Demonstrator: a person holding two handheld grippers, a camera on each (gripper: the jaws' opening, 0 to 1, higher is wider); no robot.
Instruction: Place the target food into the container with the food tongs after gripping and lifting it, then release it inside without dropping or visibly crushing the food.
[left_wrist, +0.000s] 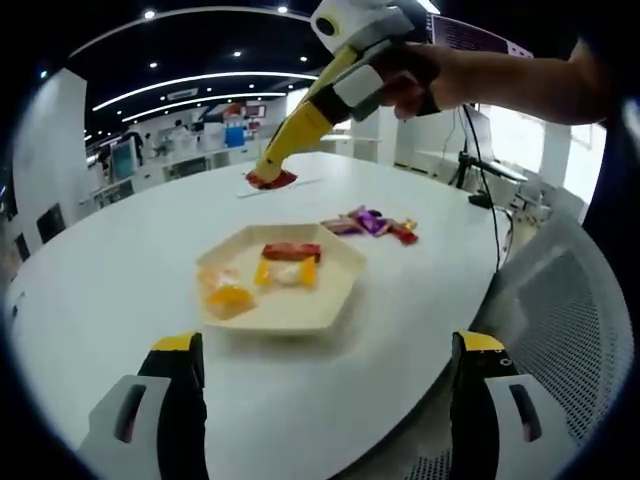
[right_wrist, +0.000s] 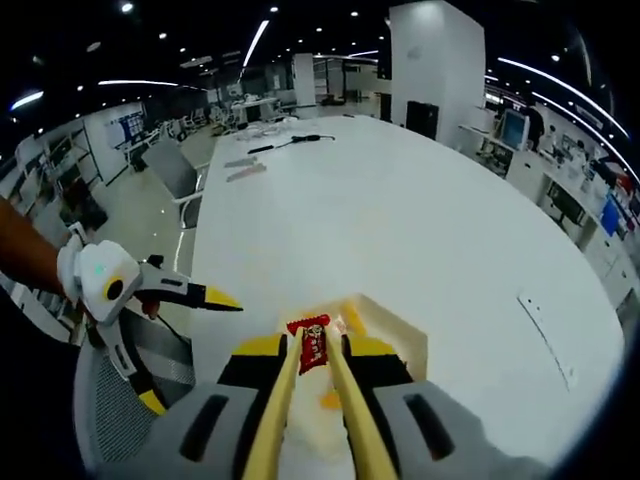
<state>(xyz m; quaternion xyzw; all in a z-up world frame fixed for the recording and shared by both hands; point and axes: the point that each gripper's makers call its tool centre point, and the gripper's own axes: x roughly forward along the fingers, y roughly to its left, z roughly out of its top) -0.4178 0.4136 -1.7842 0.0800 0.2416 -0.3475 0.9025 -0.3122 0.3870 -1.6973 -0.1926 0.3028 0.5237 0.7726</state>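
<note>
Red-wrapped candy (right_wrist: 313, 345) sits pinched in the right tool's (right_wrist: 312, 362) tongs (right_wrist: 352, 420) above the tray (right_wrist: 400, 325).

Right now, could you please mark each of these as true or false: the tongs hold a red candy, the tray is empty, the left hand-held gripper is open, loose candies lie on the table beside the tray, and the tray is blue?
1. The tongs hold a red candy. True.
2. The tray is empty. False: several wrapped candies lie in it.
3. The left hand-held gripper is open. True: its jaws stand wide apart.
4. Loose candies lie on the table beside the tray. True.
5. The tray is blue. False: it is cream-coloured.
</note>
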